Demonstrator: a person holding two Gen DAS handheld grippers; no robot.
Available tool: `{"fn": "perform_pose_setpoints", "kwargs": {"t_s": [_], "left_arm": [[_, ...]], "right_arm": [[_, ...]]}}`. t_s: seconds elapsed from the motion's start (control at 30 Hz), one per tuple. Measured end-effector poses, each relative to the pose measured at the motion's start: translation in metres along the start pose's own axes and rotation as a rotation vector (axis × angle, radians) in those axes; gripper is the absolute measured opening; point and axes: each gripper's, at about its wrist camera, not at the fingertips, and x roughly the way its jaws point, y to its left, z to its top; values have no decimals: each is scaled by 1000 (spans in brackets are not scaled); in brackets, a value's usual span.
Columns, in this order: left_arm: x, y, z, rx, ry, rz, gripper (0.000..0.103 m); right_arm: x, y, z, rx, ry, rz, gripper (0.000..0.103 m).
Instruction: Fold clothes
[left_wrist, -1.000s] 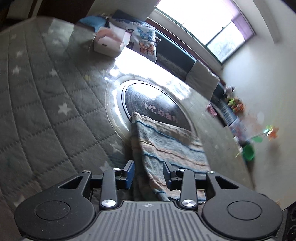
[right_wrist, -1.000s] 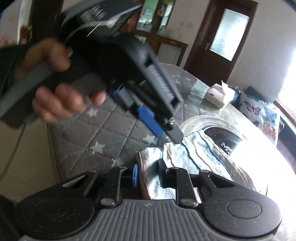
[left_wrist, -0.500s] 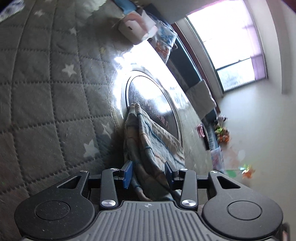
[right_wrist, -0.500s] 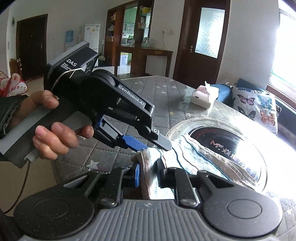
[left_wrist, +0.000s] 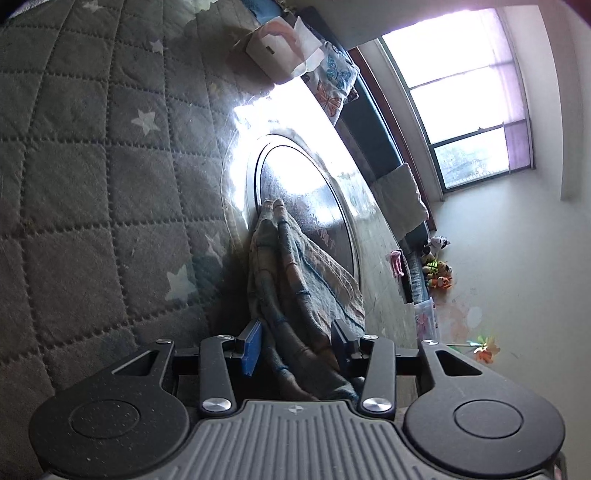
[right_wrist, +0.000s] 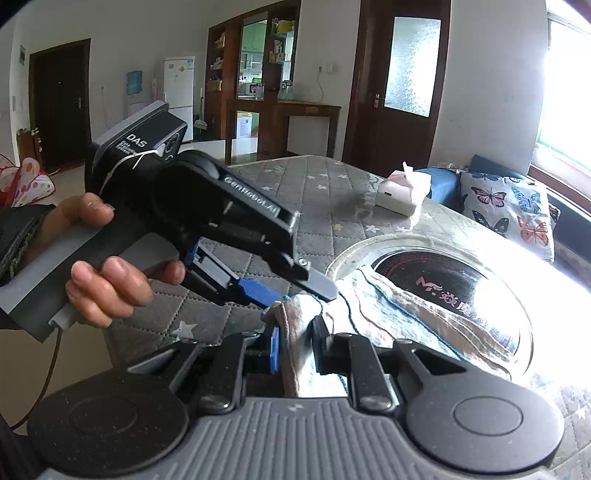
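A striped cloth, folded into a narrow band, lies across the quilted star-patterned cover and onto the round glass turntable. My left gripper straddles the cloth's near end; its jaws are opening, and a gap shows between the blue pad and the fabric. In the right wrist view my right gripper is shut on a raised corner of the cloth. The left gripper, held by a hand, has its tips at that same corner.
A tissue box stands on the cover beyond the turntable. A butterfly cushion lies on a bench under the bright window. The cover's near edge drops to the floor at the left. Doors and shelves stand far behind.
The left wrist view has rolled and the left jaws have spread wider around the cloth. The right gripper has kept its hold on the corner and barely moved.
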Motion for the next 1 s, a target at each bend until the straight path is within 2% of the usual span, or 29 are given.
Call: {"fn": "perform_pose_setpoints", "kwargs": {"t_s": [0.23,0.3,0.37,0.4,0.53,0.63,0.87,0.93,1.0], "left_arm": [[15,-6,0,-1,35,-5,45],[15,-6,1,4,34,-23,40],[15,-6,2,18,31,-23,25],[15,-5,2,24,29,-18,22],[15,-3,1,51,23,-2,17],[15,-6,2,79,19,9,16],[15,-13,1,133,8,39,16],[14,-11,2,135,7,42,16],[14,-11,2,145,8,50,16]], "right_arm": [[4,9,-5,-51,11,19,16],[4,8,-6,-50,11,21,16],[3,8,-6,-48,11,20,17],[2,6,-6,-40,12,29,20],[-7,-2,-7,2,10,61,22],[-17,-13,-9,48,7,67,31],[-15,-59,-21,162,46,-57,33],[-10,-82,-31,259,71,-55,33],[-7,-97,-40,309,89,-102,33]]}}
